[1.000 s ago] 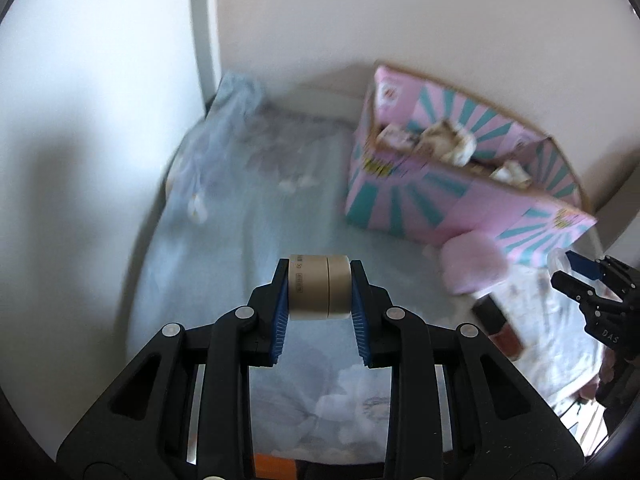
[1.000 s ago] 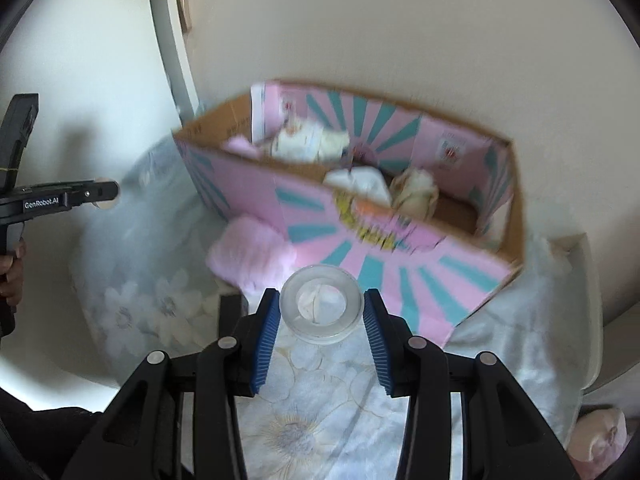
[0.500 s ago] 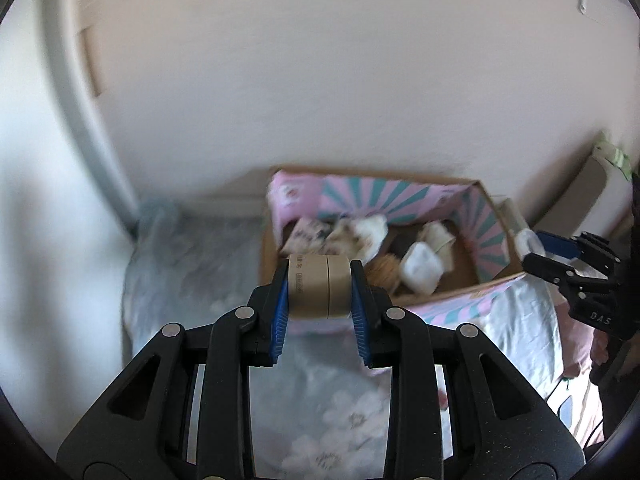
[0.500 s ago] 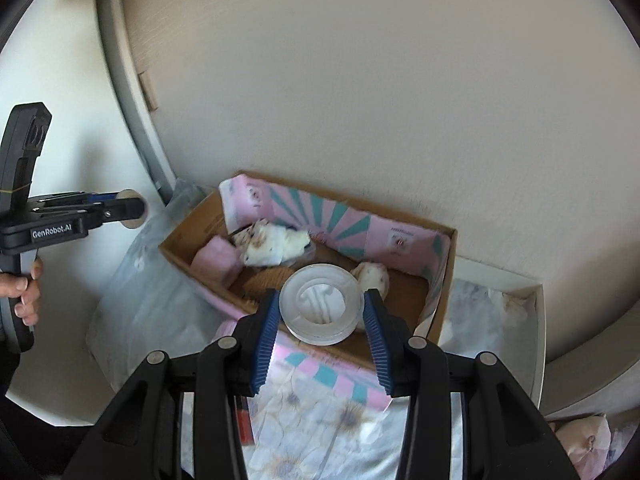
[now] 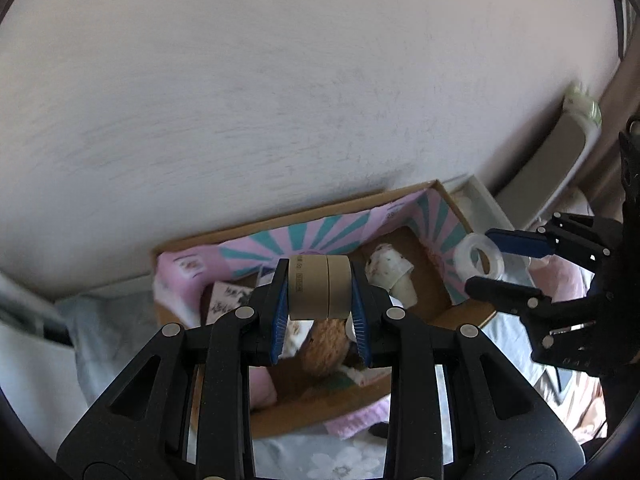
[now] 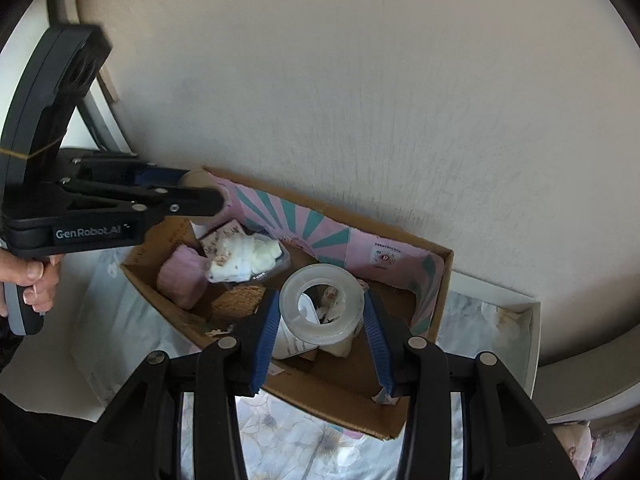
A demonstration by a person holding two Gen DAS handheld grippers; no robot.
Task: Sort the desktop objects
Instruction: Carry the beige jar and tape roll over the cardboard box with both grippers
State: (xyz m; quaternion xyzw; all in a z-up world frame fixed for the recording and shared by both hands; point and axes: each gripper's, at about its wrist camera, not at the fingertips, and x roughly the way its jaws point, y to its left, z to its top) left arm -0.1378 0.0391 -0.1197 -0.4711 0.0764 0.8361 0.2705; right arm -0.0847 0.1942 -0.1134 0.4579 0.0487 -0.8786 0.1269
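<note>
My left gripper is shut on a tan roll of tape, held above the open pink-and-teal cardboard box. My right gripper is shut on a clear roll of tape, also held over the box. In the right wrist view the left gripper reaches in from the left over the box's far corner, a hand on its handle. The left wrist view shows the right gripper with the clear roll at the box's right end.
Inside the box lie a pink pad, a white crumpled wad, a brown woven piece and other small items. The box stands on a floral cloth against a pale wall. A white tray edge lies to the right.
Both grippers rose and swung toward the box with their rolls still gripped. The left one moved from over the cloth to above the box; the right now looks down into it.
</note>
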